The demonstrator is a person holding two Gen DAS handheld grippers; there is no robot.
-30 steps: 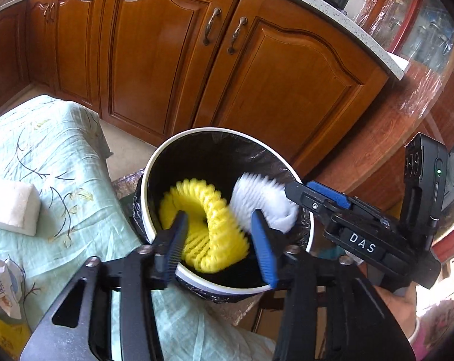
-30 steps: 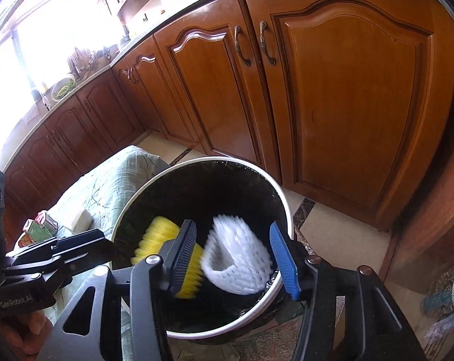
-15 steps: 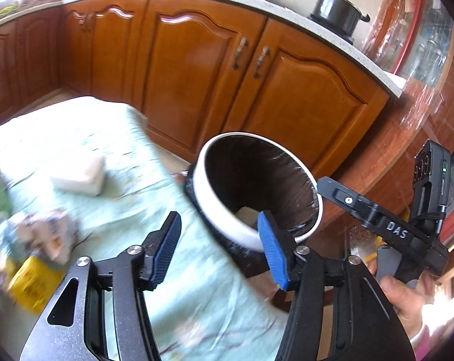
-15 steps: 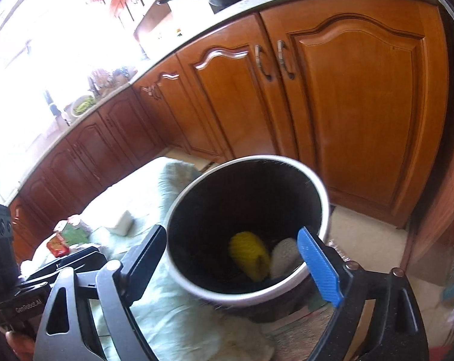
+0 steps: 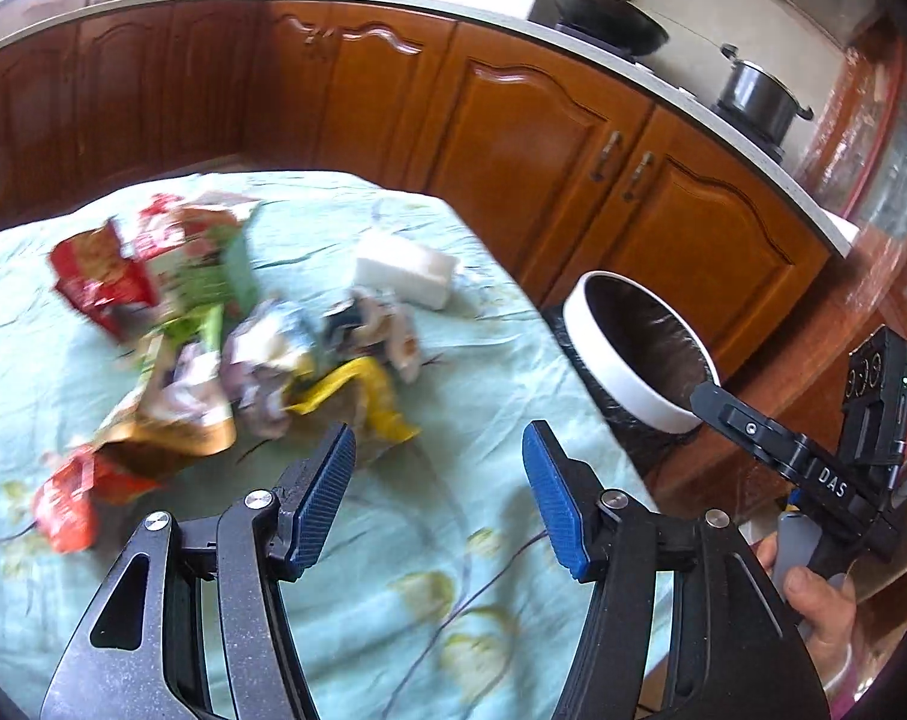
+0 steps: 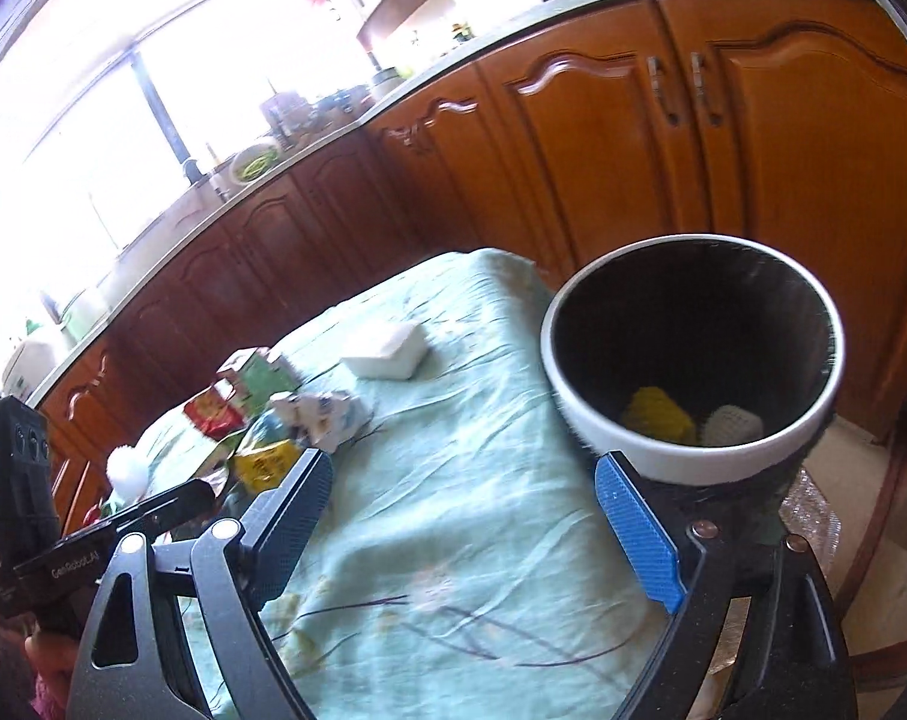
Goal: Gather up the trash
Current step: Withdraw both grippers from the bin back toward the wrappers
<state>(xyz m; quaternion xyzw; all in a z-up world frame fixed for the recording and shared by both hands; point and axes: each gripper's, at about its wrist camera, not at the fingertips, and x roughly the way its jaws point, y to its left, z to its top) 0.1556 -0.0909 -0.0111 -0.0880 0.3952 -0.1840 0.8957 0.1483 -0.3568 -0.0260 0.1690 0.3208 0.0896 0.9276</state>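
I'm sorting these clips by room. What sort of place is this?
A home kitchen, most likely: wooden cabinets under a countertop, a wok and a pot on the stove, and a cloth-covered table beside a bin.

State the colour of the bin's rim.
White, on the round black-lined trash bin; clearest in the right wrist view.

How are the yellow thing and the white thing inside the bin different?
The yellow foam net is bright yellow; the white foam net is pale. The yellow one sits left and shows more; the white one sits right, partly behind the rim. Both are netted and lie at the bottom of the bin.
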